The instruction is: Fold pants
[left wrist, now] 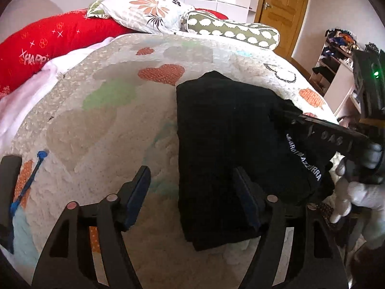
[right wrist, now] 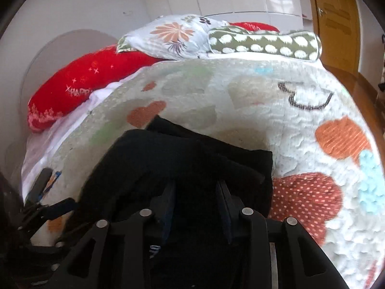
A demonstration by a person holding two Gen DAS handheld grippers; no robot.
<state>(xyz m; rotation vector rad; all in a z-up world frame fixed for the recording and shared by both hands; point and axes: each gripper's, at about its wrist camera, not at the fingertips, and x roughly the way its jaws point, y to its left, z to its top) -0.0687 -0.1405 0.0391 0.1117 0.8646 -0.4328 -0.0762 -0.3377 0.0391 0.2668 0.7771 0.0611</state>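
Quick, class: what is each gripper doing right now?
Left gripper: open, holding nothing.
Right gripper: closed on the black pants.

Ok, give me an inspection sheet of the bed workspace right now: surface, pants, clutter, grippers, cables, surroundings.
Surface: quilted bedspread with heart patches.
Job's things: black pants folded into a narrow stack, lying on the bedspread.
Clutter: red pillow, floral pillow, green dotted bolster at the bed's head.
Grippers: left gripper open, one finger over the pants' edge; right gripper with pants fabric between its fingers, closure unclear.
Cables: blue tie at the left edge; no cables seen.
Surroundings: wooden door, cluttered shelf.
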